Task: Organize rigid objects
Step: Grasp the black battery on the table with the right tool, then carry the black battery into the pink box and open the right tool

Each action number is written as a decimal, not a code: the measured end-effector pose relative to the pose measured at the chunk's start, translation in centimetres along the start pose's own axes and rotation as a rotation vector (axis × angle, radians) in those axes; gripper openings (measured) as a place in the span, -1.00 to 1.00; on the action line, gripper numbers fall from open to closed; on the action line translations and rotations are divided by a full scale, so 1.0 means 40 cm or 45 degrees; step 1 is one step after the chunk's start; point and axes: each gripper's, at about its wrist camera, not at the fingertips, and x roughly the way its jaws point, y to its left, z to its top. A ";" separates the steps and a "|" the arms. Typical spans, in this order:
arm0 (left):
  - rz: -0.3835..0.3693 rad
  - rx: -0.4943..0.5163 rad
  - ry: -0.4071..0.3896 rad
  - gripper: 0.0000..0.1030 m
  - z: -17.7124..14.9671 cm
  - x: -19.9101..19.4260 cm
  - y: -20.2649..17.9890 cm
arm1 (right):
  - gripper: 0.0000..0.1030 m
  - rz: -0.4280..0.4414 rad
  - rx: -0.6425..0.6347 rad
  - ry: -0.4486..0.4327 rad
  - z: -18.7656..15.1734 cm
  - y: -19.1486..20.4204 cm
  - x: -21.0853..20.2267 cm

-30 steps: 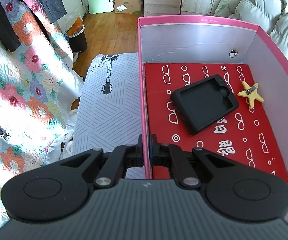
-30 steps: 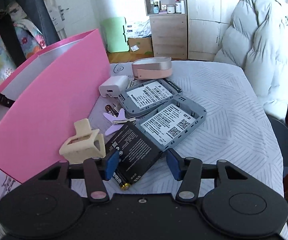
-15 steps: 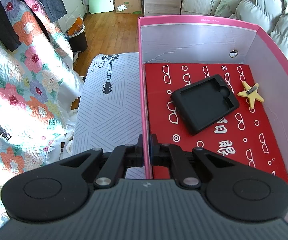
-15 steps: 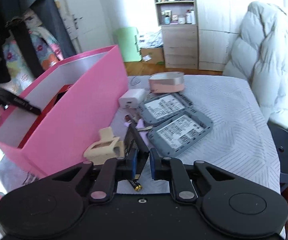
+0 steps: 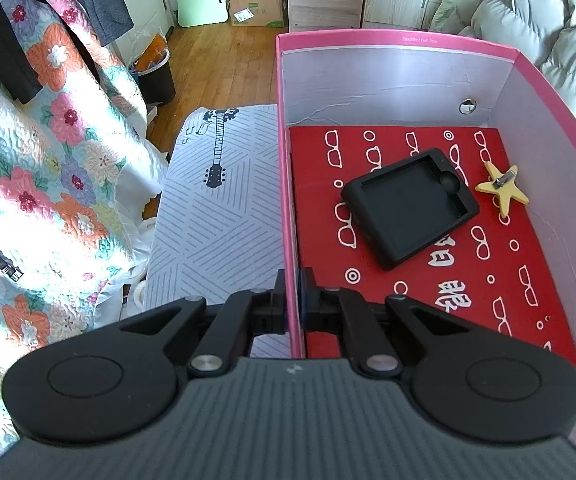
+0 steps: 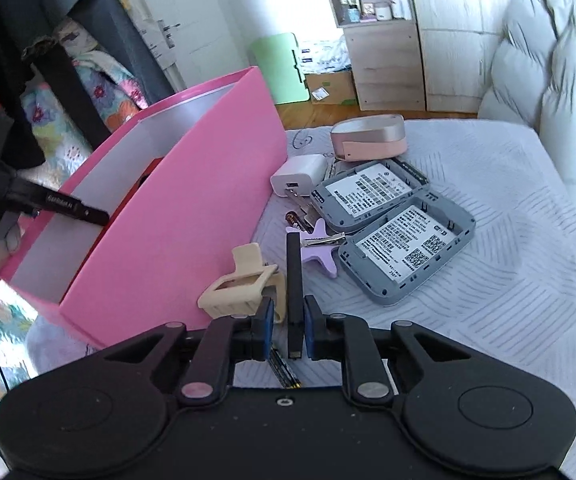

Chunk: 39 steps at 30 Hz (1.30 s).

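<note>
Right gripper [image 6: 286,326] opening a touch, flat black battery [image 6: 294,280] edge-on between pads, lifted off counter. Left gripper [image 5: 293,300] clamped on pink box [image 5: 286,208] wall, steadying. Next, I reckon: swing battery over rim, drop beside black case [image 5: 410,206].

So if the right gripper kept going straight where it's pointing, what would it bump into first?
Probably the purple star clip, right beyond the flat black battery standing between the right gripper's opening jaws. The beige claw clip sits just left. Depth is unclear.
</note>
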 end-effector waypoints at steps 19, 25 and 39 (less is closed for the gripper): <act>-0.001 -0.004 0.002 -0.92 0.002 -0.002 0.004 | -0.79 -0.150 -0.113 -0.163 0.071 0.064 -0.142; -0.006 -0.006 -0.003 -0.92 0.001 -0.002 0.002 | -0.79 -0.001 -0.192 -0.247 0.165 0.152 -0.219; -0.020 -0.007 -0.026 -0.94 -0.004 -0.010 0.011 | -0.79 0.236 -0.098 0.275 0.233 0.353 0.123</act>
